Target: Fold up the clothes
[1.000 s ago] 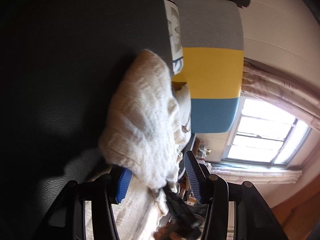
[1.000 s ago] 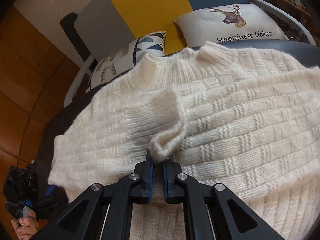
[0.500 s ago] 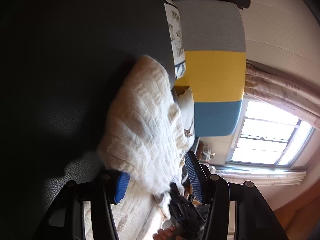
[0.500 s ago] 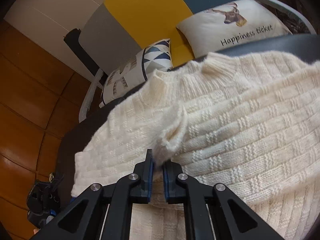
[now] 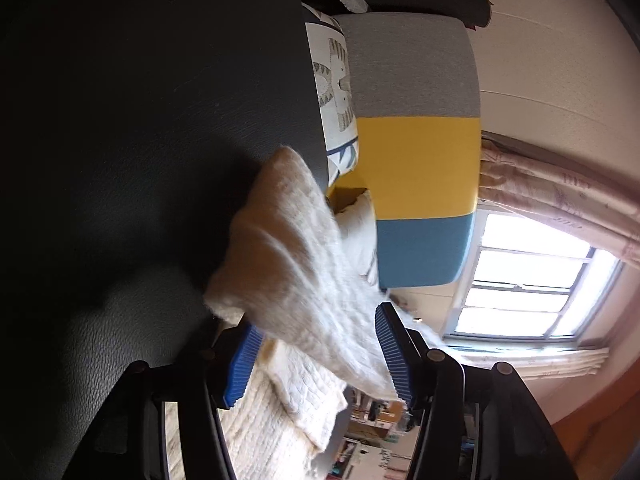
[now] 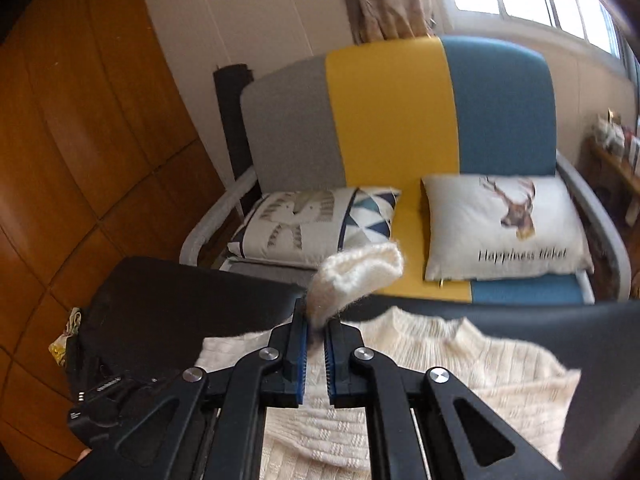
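One cream sweater [image 6: 420, 376] on the dark table [image 6: 180, 292], its cuff [image 6: 360, 268] now lifted clear, clamped in the right gripper [image 6: 316, 328]; left gripper [image 5: 316, 352], jaws just widening, straddles knit unpressed; only right view shows both cushions [image 6: 504, 224].

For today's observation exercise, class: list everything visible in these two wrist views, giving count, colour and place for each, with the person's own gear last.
sweater: one, cream knit, spread on the black table
sleeve cuff: one, cream, lifted above the sweater
table: one, black, under the sweater
sofa: one, grey, yellow and blue panels, behind the table
bird cushion: one, white with grey and blue print, sofa's grey end
deer cushion: one, white, sofa's blue end
curtain: pink, beside the window
window: one, bright, beyond the sofa
right gripper: black, shut on the sleeve cuff
left gripper: black with blue pads, jaws just opening, sweater fabric between them
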{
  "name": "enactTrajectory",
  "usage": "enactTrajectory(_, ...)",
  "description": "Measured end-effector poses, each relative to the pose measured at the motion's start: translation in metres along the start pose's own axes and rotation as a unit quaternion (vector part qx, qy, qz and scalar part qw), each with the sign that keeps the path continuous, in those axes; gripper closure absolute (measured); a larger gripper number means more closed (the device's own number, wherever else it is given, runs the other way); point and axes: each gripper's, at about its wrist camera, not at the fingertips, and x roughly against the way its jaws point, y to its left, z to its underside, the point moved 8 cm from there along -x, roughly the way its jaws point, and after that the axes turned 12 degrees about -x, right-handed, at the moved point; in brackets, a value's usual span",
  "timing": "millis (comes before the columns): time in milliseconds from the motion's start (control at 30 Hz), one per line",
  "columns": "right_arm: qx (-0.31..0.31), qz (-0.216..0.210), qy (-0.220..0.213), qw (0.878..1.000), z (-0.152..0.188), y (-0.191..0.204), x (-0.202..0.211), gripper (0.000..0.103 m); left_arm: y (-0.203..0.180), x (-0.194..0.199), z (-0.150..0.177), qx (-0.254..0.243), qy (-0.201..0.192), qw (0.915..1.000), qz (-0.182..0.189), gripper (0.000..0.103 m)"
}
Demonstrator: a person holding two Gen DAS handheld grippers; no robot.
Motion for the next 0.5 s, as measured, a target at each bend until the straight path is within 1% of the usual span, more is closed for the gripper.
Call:
enactTrajectory(133, 0.005, -0.005, -0.022, 1.000, -0.018, 0.003, 0.021, 0.097, 0.002, -0.012, 0.000, 0.010, 0.005, 0.9998, -0.013, 0.040)
enactTrajectory(233, 0.001, -0.001, -0.031, 1.000, -0.024, -0.007, 0.033, 0.097, 0.002, -0.017, 0.000, -0.006, 0.001, 0.9996, -0.029, 0.040)
enactTrajectory(300, -0.003, 0.005, -0.037, 0.999, -0.026, -0.018, 0.040, 0.097, -0.002, -0.018, -0.001, -0.026, -0.009, 0.9987, -0.044, 0.043)
enactTrajectory(367, -0.019, 0.009, -0.038, 0.999, -0.022, -0.036, 0.045, 0.097, -0.009, -0.019, -0.002, -0.057, -0.017, 0.9964, -0.060, 0.061)
enactTrajectory(400, -0.026, 0.013, -0.038, 0.999, -0.020, -0.046, 0.047, 0.097, -0.012, -0.019, -0.002, -0.073, -0.020, 0.9948, -0.068, 0.064)
enactTrajectory(467, -0.045, 0.025, -0.027, 0.998, -0.008, -0.072, 0.045, 0.097, -0.017, -0.021, 0.002, -0.104, -0.017, 0.9910, -0.083, 0.076)
enactTrajectory(500, -0.058, 0.032, -0.018, 0.998, 0.003, -0.088, 0.042, 0.097, -0.019, -0.022, 0.004, -0.119, -0.016, 0.9886, -0.092, 0.079)
